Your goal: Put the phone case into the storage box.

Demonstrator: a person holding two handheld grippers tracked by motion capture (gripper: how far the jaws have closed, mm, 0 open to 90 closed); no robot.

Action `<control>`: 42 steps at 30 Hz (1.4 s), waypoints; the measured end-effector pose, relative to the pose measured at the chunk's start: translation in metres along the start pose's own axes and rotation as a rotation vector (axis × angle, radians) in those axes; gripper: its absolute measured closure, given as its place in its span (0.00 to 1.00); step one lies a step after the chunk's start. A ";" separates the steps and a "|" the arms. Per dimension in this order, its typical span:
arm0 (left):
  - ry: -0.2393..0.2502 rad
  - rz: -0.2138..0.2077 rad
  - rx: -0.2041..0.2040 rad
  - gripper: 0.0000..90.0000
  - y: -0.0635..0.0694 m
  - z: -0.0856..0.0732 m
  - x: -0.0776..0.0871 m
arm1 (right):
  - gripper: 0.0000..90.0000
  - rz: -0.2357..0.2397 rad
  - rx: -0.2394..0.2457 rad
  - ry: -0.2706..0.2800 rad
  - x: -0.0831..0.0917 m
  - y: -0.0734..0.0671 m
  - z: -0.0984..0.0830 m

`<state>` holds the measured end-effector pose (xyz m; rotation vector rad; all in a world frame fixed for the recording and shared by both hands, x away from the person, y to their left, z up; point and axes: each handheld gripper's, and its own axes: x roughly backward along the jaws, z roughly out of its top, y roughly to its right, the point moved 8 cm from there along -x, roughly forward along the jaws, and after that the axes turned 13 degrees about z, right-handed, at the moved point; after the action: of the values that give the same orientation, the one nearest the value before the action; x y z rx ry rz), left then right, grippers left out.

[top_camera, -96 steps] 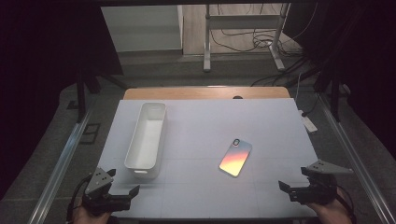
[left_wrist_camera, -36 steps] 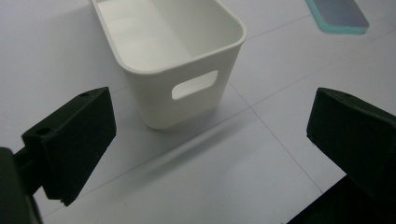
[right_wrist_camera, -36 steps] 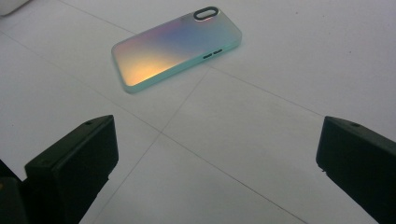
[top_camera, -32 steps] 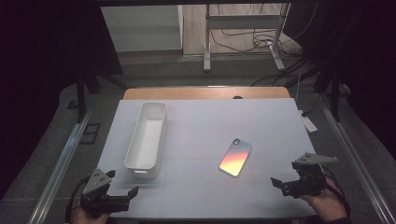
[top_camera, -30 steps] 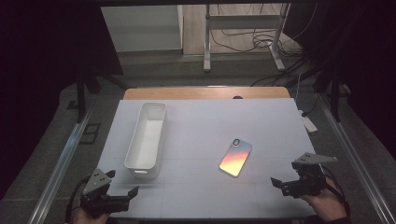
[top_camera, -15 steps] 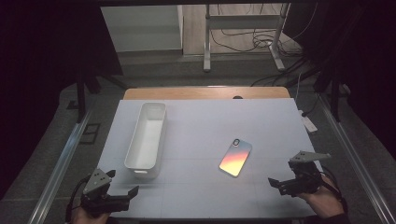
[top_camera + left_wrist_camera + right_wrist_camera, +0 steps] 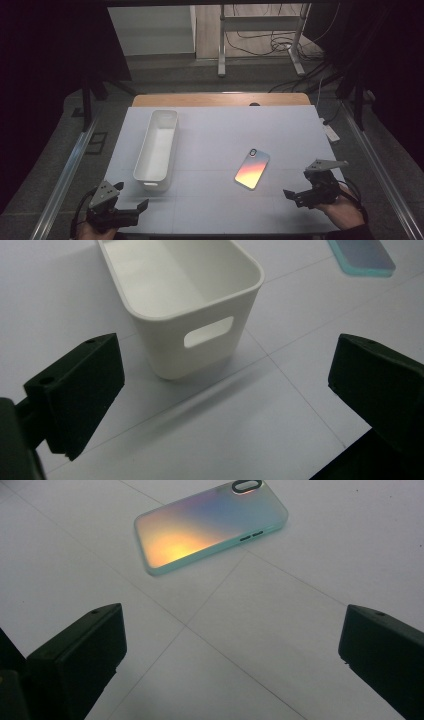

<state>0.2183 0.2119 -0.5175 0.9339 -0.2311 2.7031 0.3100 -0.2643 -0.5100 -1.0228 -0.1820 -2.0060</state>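
A long white bin (image 7: 159,145) lies on the pale table mat (image 7: 220,130), left of centre. A phone case (image 7: 252,168) with an orange-to-blue iridescent back lies face down, right of centre. My left gripper (image 7: 136,206) is at the front left corner, open and empty, its jaws pointing at the bin's near end (image 7: 195,325), which has a handle slot. The case's corner (image 7: 362,255) sits at that view's top right. My right gripper (image 7: 294,196) is open and empty at the front right, a short way from the case (image 7: 210,525), which lies ahead between its wide jaws.
A wooden table edge (image 7: 220,99) runs behind the mat. Metal rails (image 7: 70,170) flank the table on both sides. Cables and a stand's legs (image 7: 260,45) are on the floor behind. The mat has thin grid lines.
My right gripper has moved left and slightly forward toward the phone case. The left gripper, the bin and the case have stayed put.
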 end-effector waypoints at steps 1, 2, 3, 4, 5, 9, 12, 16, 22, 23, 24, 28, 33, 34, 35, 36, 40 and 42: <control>0.000 -0.002 -0.002 0.03 0.000 0.000 0.000 | 0.00 -0.002 0.004 -0.004 0.000 0.001 0.001; 0.000 0.000 -0.005 0.03 0.000 0.000 0.000 | 0.00 0.000 -0.001 -0.004 -0.001 0.000 0.001; -0.001 0.001 -0.006 0.03 0.000 0.000 0.000 | 0.00 0.002 0.005 -0.004 -0.002 0.001 0.002; -0.001 0.000 -0.007 0.03 0.000 0.000 0.000 | 0.00 0.002 0.003 -0.008 -0.003 0.001 0.002; -0.002 0.001 -0.008 0.03 0.000 0.000 0.000 | 0.00 0.003 0.010 -0.007 -0.004 0.001 0.003; -0.001 0.001 -0.007 0.03 0.000 0.000 0.000 | 0.00 0.010 0.015 -0.009 -0.006 -0.001 0.005; -0.002 0.001 -0.008 0.03 0.000 0.000 0.000 | 0.00 0.008 0.022 -0.013 -0.007 -0.001 0.008; -0.004 0.002 -0.008 0.03 0.000 0.000 0.000 | 0.00 0.014 0.031 -0.013 -0.009 -0.001 0.012; -0.003 0.002 -0.008 0.03 0.000 0.000 0.000 | 0.00 0.027 0.036 -0.018 -0.016 -0.003 0.019; -0.003 0.002 -0.008 0.03 0.000 0.000 0.000 | 0.00 0.028 0.033 -0.020 -0.017 -0.003 0.020; -0.004 0.002 -0.009 0.03 0.000 0.000 0.000 | 0.00 0.031 0.033 -0.020 -0.018 -0.003 0.021; -0.005 0.003 -0.009 0.03 0.000 0.000 -0.001 | 0.00 0.037 0.031 -0.022 -0.022 -0.004 0.026; -0.006 0.002 -0.008 0.03 0.000 0.000 -0.001 | 0.00 0.039 0.034 -0.027 -0.026 -0.005 0.029; -0.006 0.002 -0.008 0.03 0.000 0.000 -0.001 | 0.00 0.041 0.040 -0.027 -0.027 -0.005 0.030; -0.006 0.002 -0.009 0.03 0.000 0.000 -0.001 | 0.00 0.039 0.039 -0.028 -0.028 -0.005 0.031; -0.006 0.002 -0.010 0.03 0.001 0.000 -0.001 | 0.00 0.042 0.040 -0.030 -0.029 -0.006 0.032; -0.006 0.002 -0.010 0.03 0.001 0.000 -0.001 | 0.00 0.052 0.047 -0.039 -0.035 -0.008 0.036; -0.006 0.002 -0.009 0.03 0.000 0.000 -0.001 | 0.00 0.057 0.051 -0.046 -0.038 -0.009 0.038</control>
<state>0.2189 0.2113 -0.5182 0.9405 -0.2452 2.6986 0.3376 -0.2177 -0.5102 -1.0309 -0.2250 -1.9189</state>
